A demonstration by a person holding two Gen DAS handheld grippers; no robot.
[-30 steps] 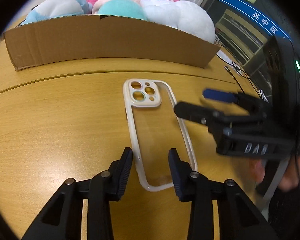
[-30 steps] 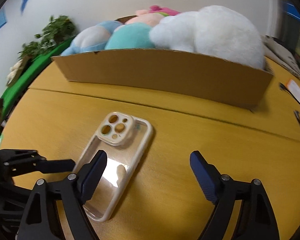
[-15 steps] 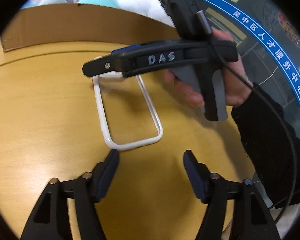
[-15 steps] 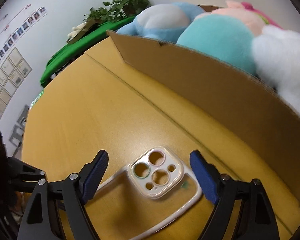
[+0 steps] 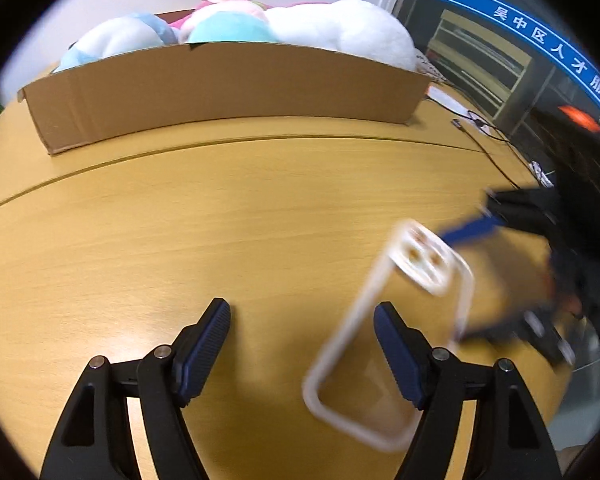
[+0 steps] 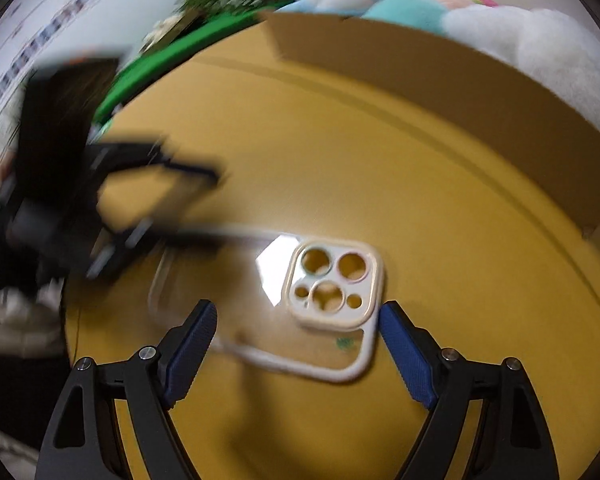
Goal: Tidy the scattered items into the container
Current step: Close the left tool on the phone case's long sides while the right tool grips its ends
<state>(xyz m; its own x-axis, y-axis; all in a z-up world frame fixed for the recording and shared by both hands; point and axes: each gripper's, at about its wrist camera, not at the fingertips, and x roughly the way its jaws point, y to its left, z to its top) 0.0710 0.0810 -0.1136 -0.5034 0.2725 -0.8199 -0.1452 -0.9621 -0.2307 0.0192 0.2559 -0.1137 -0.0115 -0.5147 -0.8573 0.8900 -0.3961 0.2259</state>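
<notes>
A clear phone case (image 6: 300,312) with a cream camera frame lies on the wooden table. In the right wrist view it sits between the open fingers of my right gripper (image 6: 296,344), with neither pad clearly touching it. In the left wrist view the case (image 5: 396,328) is blurred at the lower right, and my right gripper (image 5: 476,280) shows blurred around its far end. My left gripper (image 5: 302,344) is open and empty, to the left of the case. The cardboard box (image 5: 220,92) stands at the back of the table.
Plush toys (image 5: 340,30) in white, teal, blue and pink fill the box and rise above its rim. Black cables (image 5: 488,136) lie on the table at the far right. A green surface with plants (image 6: 204,40) lies beyond the table's left edge.
My left gripper has drawn back to the left, off the case. My right gripper has come round so the camera end of the case lies between its open fingers. Both views are motion-blurred.
</notes>
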